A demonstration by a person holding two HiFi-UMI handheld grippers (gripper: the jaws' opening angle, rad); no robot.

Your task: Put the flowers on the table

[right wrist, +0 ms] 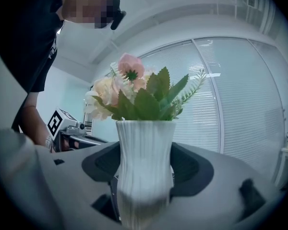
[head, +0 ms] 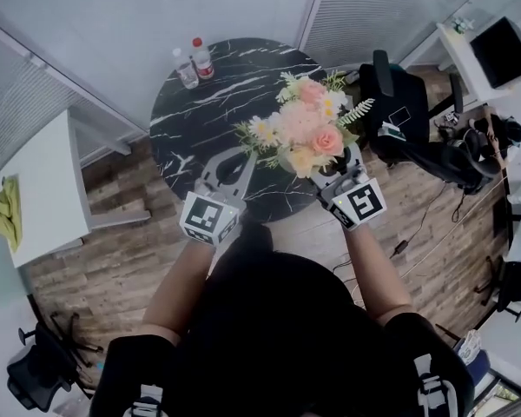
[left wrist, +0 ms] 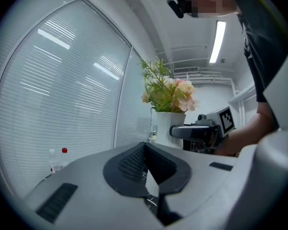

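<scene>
A bunch of pink, cream and white flowers stands in a ribbed white vase. My right gripper is shut on the vase, one dark pad on each side of it. It holds the vase over the front right part of the round black marble table; I cannot tell whether the base touches the top. My left gripper is just left of the bunch over the table's near edge, shut and with nothing in it. In the left gripper view the vase and the right gripper show beyond the closed jaws.
Two water bottles stand at the table's far left rim. A white desk with a yellow-green item lies to the left. A black office chair stands close on the right. Blinds cover the walls behind the table.
</scene>
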